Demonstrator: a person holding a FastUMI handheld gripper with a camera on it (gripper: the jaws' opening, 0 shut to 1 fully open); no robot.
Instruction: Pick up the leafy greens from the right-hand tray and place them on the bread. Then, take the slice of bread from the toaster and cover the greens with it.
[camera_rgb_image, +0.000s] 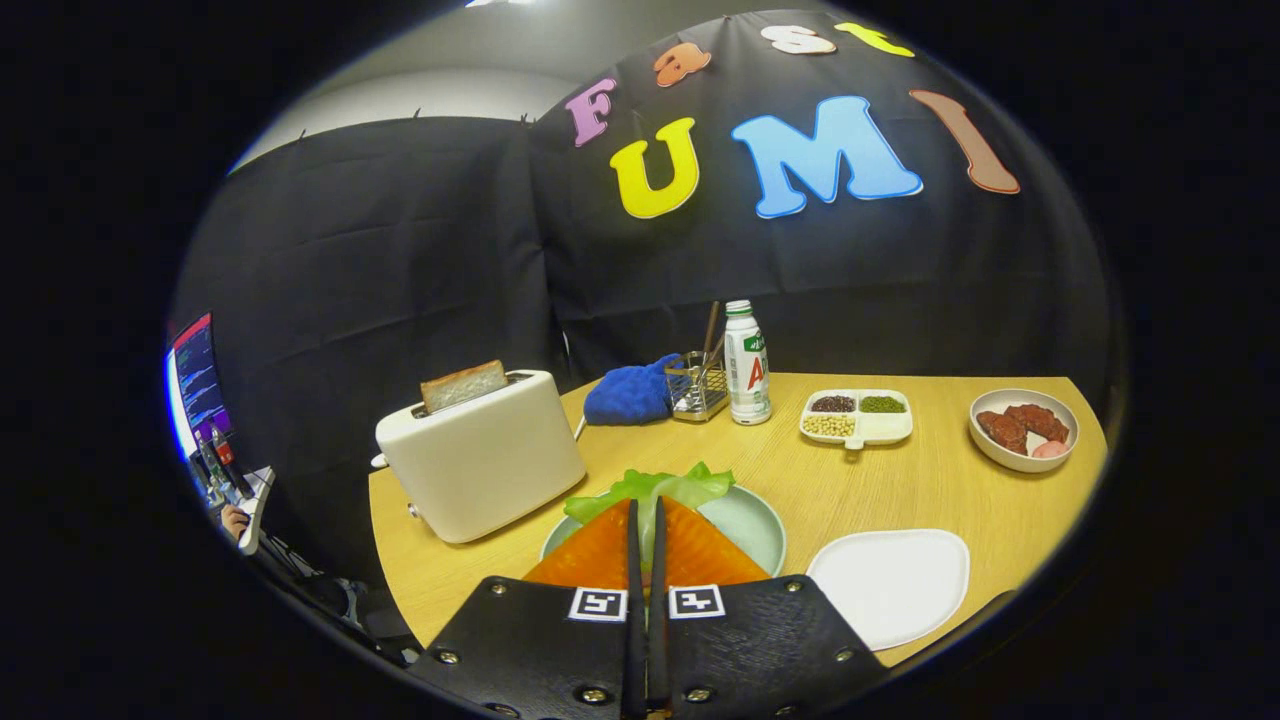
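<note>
gripper (645, 525) fingers nearly closed, thin gap between them, whether they pinch the lettuce leaf (652, 487) can't tell. leaf lies just ahead of the tips over the pale green plate (757, 520); bread under it hidden. white tray (890, 583) to the right is bare, so greens step looks about done. left: bread slice (463, 385) still up in the toaster (482, 456), not yet taken

I am seeing the hand-held gripper (645, 520) hanging with its fingers nearly closed over the leafy greens (650, 487) lying on the pale plate (752, 520). A bread slice (463, 385) is sticking up from the toaster (482, 456) beside it, and a white tray (890, 582) is sitting on the desk (900, 480).
</note>
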